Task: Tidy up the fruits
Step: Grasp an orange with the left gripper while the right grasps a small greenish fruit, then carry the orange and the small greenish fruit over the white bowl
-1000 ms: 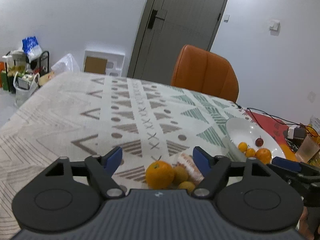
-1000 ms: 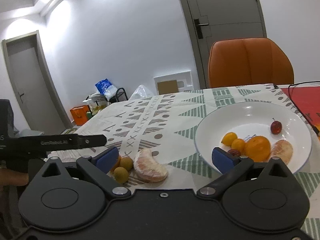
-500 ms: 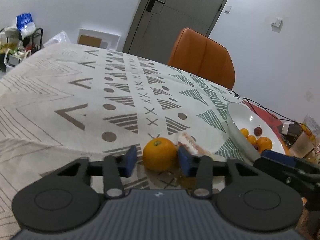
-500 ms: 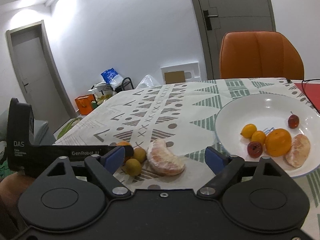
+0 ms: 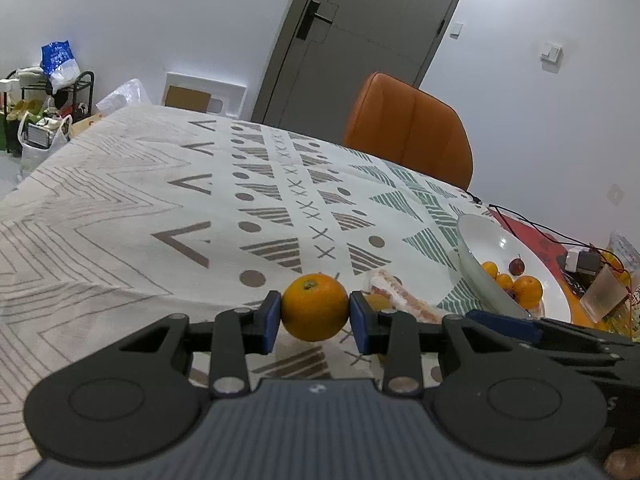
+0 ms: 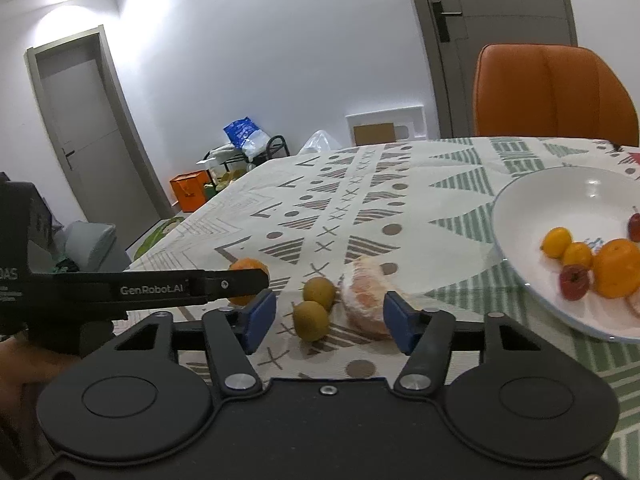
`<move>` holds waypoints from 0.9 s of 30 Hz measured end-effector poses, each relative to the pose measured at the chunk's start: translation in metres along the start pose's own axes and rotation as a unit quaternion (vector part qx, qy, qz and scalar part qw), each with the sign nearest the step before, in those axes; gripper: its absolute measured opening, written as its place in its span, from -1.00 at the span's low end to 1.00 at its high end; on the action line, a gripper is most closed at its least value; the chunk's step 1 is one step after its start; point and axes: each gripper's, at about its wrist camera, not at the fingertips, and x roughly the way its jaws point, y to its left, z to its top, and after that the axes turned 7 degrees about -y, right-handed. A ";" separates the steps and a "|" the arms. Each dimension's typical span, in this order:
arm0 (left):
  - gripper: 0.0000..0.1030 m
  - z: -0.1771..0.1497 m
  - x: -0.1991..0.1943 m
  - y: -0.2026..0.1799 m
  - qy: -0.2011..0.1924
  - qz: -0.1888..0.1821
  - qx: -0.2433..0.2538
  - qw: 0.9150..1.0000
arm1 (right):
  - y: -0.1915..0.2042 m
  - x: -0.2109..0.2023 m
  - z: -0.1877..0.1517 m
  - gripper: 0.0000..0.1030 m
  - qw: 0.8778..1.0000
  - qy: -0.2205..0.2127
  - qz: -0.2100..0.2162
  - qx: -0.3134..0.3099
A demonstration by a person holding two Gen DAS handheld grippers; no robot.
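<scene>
My left gripper point(image 5: 314, 314) is shut on a round orange point(image 5: 314, 304), its blue pads pressed on both sides just above the patterned tablecloth. In the right wrist view this orange point(image 6: 248, 266) peeks out behind the left gripper's fingers point(image 6: 224, 285). My right gripper point(image 6: 328, 320) has its jaws closing around two small yellow-brown fruits point(image 6: 312, 318) and a peeled citrus piece point(image 6: 364, 296). The right pad is at the peeled piece; the left pad stands clear of the small fruits. A white plate point(image 6: 560, 196) on the right holds several small fruits and an orange point(image 6: 618, 268).
An orange chair point(image 5: 408, 136) stands at the table's far side. Past the plate lie cables, a small box point(image 5: 580, 260) and a clear cup point(image 5: 604, 294). Bags and a rack point(image 5: 44, 108) sit on the floor beyond the table's left end.
The left jaws closed from wide apart onto the orange. The right gripper moved left from the plate to the small fruits and peeled piece, and its jaws narrowed.
</scene>
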 end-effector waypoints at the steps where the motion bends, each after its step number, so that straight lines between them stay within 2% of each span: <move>1: -0.32 0.001 -0.002 0.001 -0.002 0.001 0.000 1.000 | 0.002 0.001 0.000 0.02 1.000 0.001 0.003 -0.001; 6: -0.32 0.004 -0.010 0.008 -0.010 0.008 -0.005 1.000 | 0.012 0.009 -0.001 -0.02 1.000 0.006 0.015 -0.007; 11: -0.32 0.005 -0.017 0.013 -0.018 0.007 -0.010 1.000 | 0.018 0.021 -0.005 -0.18 1.000 0.020 0.015 -0.015; 12: -0.32 0.005 -0.018 0.014 -0.021 0.005 -0.012 1.000 | 0.019 0.025 -0.007 -0.26 0.999 0.025 0.014 -0.017; 14: -0.32 0.005 -0.020 0.014 -0.022 0.003 -0.013 1.000 | 0.020 0.030 -0.009 -0.55 0.999 0.033 0.007 -0.020; 15: -0.32 0.005 -0.020 0.014 -0.023 0.001 -0.013 1.000 | 0.020 0.032 -0.010 -0.59 0.999 0.038 0.005 -0.022; 20: -0.32 0.004 -0.016 0.007 -0.019 0.000 -0.006 1.000 | 0.020 0.017 -0.006 -0.59 0.999 0.013 0.005 -0.029; 27: -0.32 0.004 -0.007 -0.018 -0.019 -0.020 0.006 1.000 | 0.000 -0.007 0.005 -0.59 1.000 -0.012 -0.017 -0.014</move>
